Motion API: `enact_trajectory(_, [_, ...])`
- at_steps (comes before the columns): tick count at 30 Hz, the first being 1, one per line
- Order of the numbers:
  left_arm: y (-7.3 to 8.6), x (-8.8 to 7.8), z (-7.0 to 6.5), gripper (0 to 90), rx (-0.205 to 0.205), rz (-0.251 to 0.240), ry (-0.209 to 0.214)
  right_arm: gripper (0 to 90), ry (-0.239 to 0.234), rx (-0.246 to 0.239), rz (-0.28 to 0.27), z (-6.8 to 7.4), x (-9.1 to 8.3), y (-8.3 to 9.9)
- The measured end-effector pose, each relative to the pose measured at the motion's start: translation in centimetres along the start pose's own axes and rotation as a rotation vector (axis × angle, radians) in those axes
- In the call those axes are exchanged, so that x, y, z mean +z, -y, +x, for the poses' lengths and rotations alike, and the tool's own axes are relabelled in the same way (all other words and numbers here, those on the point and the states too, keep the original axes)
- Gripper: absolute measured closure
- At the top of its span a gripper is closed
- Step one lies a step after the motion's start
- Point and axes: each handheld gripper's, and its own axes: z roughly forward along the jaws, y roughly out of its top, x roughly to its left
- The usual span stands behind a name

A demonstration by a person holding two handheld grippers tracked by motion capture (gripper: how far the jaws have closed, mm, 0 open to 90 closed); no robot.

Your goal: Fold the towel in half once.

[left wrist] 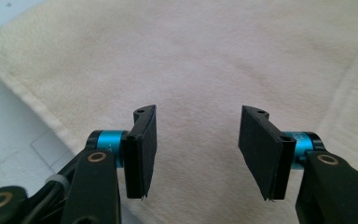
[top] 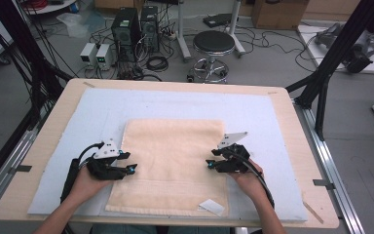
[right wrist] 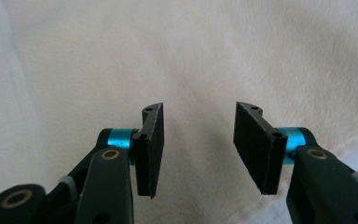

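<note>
A cream towel point(top: 173, 161) lies flat and folded on the pale blue mat point(top: 253, 112), with a white label point(top: 211, 207) at its near right corner. My left gripper point(top: 131, 167) hovers over the towel's left edge, pointing inward. In the left gripper view the towel point(left wrist: 205, 60) spreads under my left gripper point(left wrist: 196, 149), whose jaws stand open with nothing between them. My right gripper point(top: 208, 164) hovers over the towel's right edge, pointing inward. In the right gripper view my right gripper point(right wrist: 198, 147) is open over the towel point(right wrist: 191, 51), its pads bare.
The mat covers a wooden table point(top: 292, 122). Beyond the far edge stand a round stool point(top: 213, 46), computer towers point(top: 126, 29) and floor cables. Black frame posts point(top: 331, 58) rise at the table's right and left.
</note>
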Motion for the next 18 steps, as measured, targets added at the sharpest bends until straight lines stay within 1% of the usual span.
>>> enact_trajectory(2, [0.35, 0.19, 0.34, 47.2, -0.023, 0.025, 0.01, 51.3, 0.001, 0.0, 0.033, -0.14, 0.35, 0.18])
enact_trajectory(3, [0.55, 0.27, 0.45, 47.2, -0.026, 0.03, 0.016, 51.1, -0.002, 0.0, 0.033, -0.19, 0.5, 0.29])
enact_trajectory(5, [0.82, 0.25, 0.45, 47.3, -0.053, 0.017, 0.023, 50.9, -0.006, 0.015, 0.04, -0.11, 0.56, 0.43])
enact_trajectory(10, [0.99, 0.23, 0.39, 47.4, -0.046, 0.015, 0.017, 50.7, -0.007, 0.021, 0.028, -0.07, 0.47, 0.79])
enact_trajectory(15, [0.99, 0.21, 0.43, 46.1, -0.047, 0.009, 0.026, 49.7, -0.007, 0.029, 0.021, -0.03, 0.4, 0.99])
enact_trajectory(18, [0.92, 0.14, 0.37, 41.6, -0.042, 0.009, 0.031, 44.7, -0.009, 0.026, 0.012, 0.04, 0.37, 0.96])
